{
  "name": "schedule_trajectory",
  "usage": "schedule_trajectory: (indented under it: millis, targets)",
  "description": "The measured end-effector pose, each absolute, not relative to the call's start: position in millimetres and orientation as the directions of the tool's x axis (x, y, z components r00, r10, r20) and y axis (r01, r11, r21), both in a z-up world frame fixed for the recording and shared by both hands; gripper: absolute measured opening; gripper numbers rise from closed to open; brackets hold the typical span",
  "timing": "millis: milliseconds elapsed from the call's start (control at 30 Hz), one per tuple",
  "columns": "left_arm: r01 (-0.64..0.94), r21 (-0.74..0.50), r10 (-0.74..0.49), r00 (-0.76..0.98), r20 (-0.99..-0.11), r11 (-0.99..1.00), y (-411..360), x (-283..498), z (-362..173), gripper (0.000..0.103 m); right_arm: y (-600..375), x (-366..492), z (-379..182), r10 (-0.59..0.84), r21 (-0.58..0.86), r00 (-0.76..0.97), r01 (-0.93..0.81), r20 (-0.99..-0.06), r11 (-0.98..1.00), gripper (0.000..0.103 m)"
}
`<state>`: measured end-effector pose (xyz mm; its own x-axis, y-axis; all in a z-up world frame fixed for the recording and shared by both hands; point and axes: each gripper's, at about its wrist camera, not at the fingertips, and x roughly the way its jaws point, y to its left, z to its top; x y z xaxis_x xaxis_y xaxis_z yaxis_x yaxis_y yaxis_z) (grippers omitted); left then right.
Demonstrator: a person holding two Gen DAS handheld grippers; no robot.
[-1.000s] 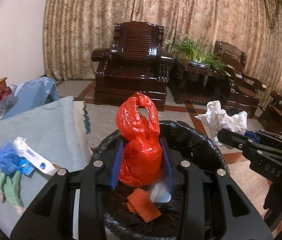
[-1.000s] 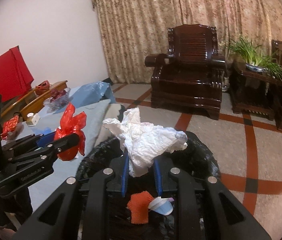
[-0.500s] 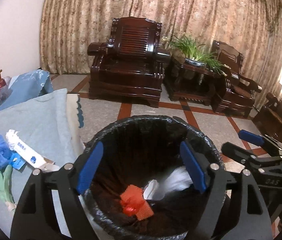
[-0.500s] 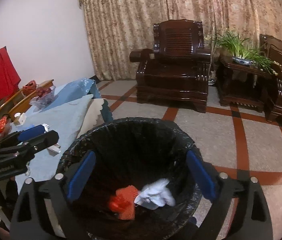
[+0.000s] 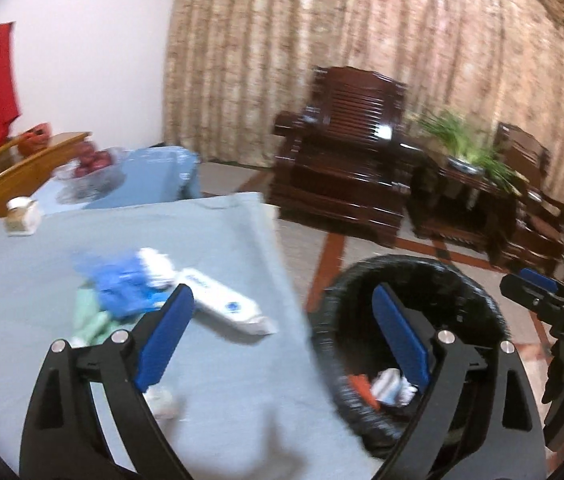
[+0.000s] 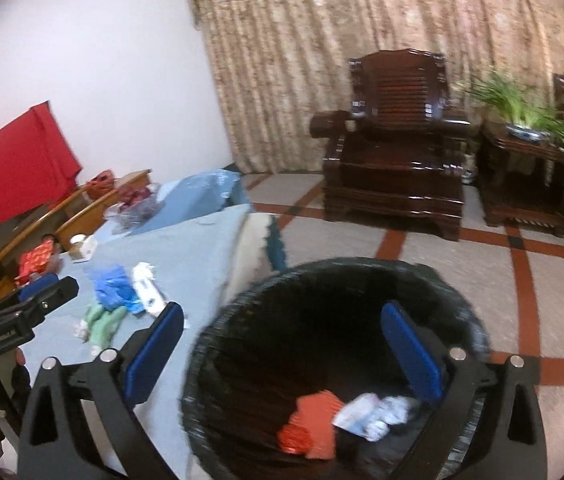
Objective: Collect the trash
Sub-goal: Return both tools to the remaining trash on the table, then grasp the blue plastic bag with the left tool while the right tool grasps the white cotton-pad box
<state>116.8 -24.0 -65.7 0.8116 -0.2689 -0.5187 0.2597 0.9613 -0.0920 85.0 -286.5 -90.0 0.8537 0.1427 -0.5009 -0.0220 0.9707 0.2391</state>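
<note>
We are opening the left claw (image 5: 278,332), nothing between its jaws, and holding the right claw (image 6: 282,344) wide apart, empty, over the round black-lined trash bin (image 6: 457,300).

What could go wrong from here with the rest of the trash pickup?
1. The blue wrapper, white packet and green scraps lie bunched together on the blue cloth; a grab may snag the cloth or take only one.
2. The bin sits tight against the table edge; a swing could knock it.
</note>
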Motion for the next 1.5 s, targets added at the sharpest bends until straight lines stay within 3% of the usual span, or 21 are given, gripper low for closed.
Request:
schedule_trajectory:
  millis: [467, 933, 1267, 1433, 1500]
  targets:
    - [0.016, -0.061, -0.046, 0.847, -0.53, 0.998, 85, 115, -69, 0.089, -165, 139, -96, 0.332, 0.209, 0.808, -0.261, -0.487, 0.942, 0.097]
    - [-0.069, -0.038, 0.034, 0.809, -0.587, 0.997, 130, 155, -112, 0.089, -106, 211, -146, 0.325, 0.146, 0.756, -0.297, -0.568, 0.944, 0.095]
    - [-0.082, -0.071, 0.019, 0.78, -0.625, 0.994, 127, 188, -142, 0.088, -85, 254, -187, 0.292, 0.123, 0.681, -0.286, -0.672, 0.95, 0.081]
    - [-0.07, -0.077, 0.005, 0.772, -0.636, 0.995, 125, 203, -151, 0.088, -80, 264, -197, 0.282, 0.119, 0.649, -0.285, -0.706, 0.951, 0.069]
    - [-0.062, -0.078, -0.002, 0.77, -0.638, 0.995, 124, 210, -153, 0.088, -77, 269, -200, 0.282, 0.121, 0.635, -0.284, -0.719, 0.951, 0.059]
